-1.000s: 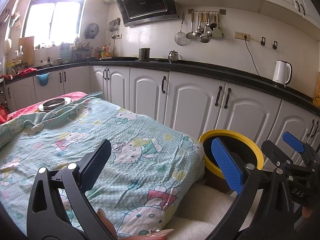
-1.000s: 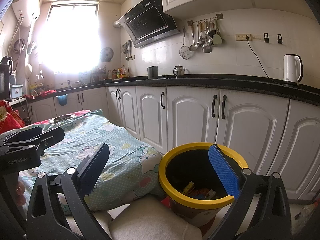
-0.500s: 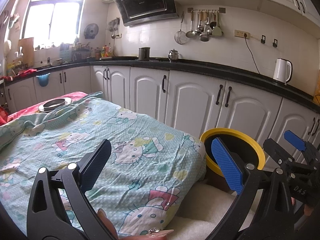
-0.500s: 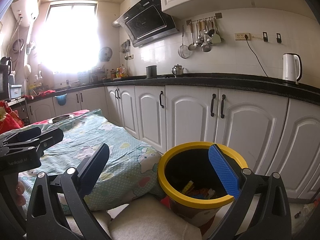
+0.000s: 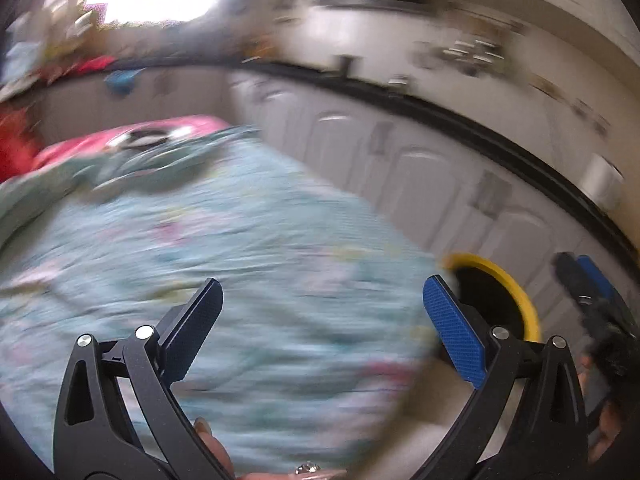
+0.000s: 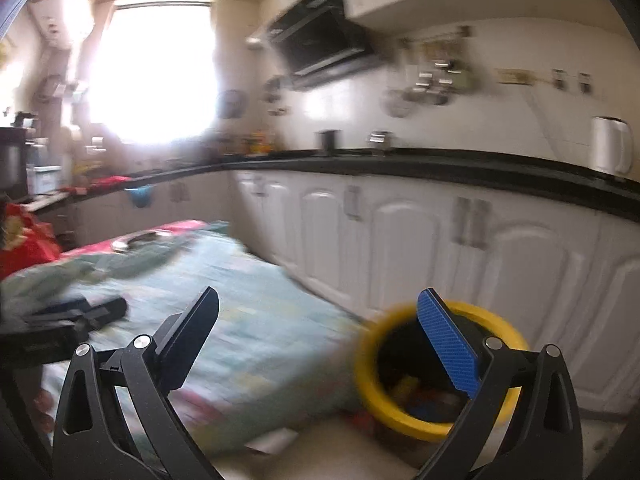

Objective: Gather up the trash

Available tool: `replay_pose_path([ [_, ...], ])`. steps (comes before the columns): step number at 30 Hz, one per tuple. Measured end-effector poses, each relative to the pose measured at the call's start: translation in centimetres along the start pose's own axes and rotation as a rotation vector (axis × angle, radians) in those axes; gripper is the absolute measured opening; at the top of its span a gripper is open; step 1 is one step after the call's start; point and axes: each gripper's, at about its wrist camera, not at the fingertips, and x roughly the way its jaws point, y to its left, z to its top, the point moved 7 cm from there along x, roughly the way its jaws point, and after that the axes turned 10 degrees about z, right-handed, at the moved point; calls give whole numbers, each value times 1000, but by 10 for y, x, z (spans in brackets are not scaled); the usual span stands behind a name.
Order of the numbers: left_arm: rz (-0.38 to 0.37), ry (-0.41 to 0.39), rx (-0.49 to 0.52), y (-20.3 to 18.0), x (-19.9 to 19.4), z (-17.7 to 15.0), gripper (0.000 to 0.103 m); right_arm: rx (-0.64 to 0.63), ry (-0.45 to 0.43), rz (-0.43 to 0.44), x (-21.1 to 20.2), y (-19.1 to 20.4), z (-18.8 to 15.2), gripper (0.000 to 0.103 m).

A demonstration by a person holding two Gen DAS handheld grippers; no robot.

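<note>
1. The bed (image 6: 256,320), under a pale green patterned cover, fills the left and middle of both views; the blur is heavy, yet no loose wrapper or scrap can be picked out on the cover, so what is left to gather there cannot be told from these views
2. The kitchen surface (image 6: 440,162) runs dark along the white cupboards behind, with a white kettle (image 6: 610,144) on it; neither looks to be part of the job
3. The yellow-rimmed bin (image 6: 400,412) stands on the floor just beside the foot of the bed, below the cupboards; coloured bits lie at its bottom, so some trash seems already collected, though the blur hides what they are
4. The right tool (image 6: 316,344) hangs near the bin with its jaws spread wide and nothing between them; I judge it ready for a next pick
5. The left tool (image 5: 320,328) is over the cover, jaws likewise wide apart and empty; a hand (image 5: 216,452) shows at its base
6. My judgement: mid-task, between a drop and the next search
</note>
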Motion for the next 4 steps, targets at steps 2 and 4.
replay_pose_path([
  [2,157,-4,-77,70,3,13,92,-10,30,155,30,55,12,97],
  [4,358,-8,-153,151,-1,20,92,-49,119,291,65,127,13,97],
])
